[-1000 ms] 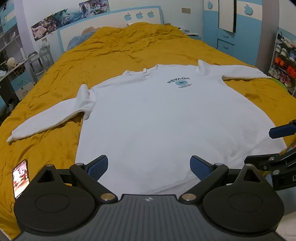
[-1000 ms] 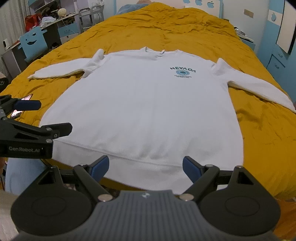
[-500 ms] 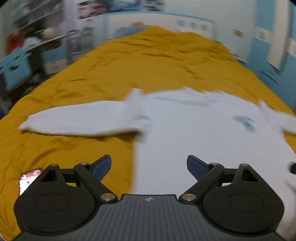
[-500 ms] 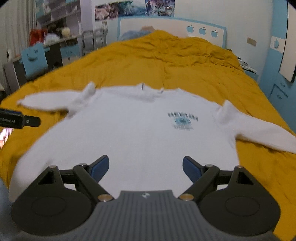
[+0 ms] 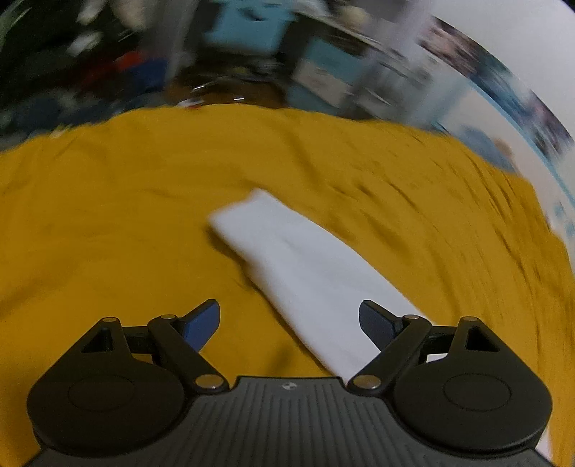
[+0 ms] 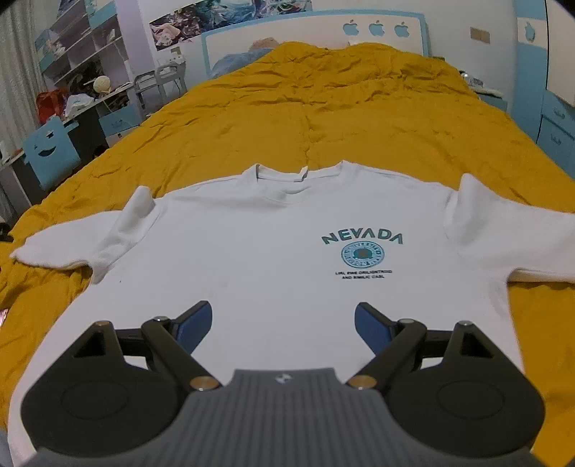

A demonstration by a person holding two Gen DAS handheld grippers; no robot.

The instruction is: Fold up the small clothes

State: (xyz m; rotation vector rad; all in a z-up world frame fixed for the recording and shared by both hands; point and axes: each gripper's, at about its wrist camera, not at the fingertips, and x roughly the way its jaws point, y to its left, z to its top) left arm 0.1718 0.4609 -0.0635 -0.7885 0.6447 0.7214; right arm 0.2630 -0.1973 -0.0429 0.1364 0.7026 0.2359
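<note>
A white long-sleeved sweatshirt (image 6: 273,258) with a teal NEVADA print (image 6: 362,238) lies flat, face up, on a mustard-yellow bedspread (image 6: 323,107). Both sleeves are spread out to the sides. My right gripper (image 6: 283,323) hovers open over the lower chest of the shirt, nothing between its fingers. In the blurred left wrist view, my left gripper (image 5: 289,323) is open above the shirt's left sleeve (image 5: 305,273), whose cuff end points away from me.
A blue and white headboard (image 6: 312,32) closes the far end of the bed. Desk, shelves and a blue chair (image 6: 50,151) stand along the left side. Blue drawers (image 6: 553,125) stand at the right. The bedspread (image 5: 107,215) is bare around the sleeve.
Both grippers moved forward from the hem. My left gripper swung left, from the shirt body to the left sleeve. My right gripper now sits over the chest. Both stayed open.
</note>
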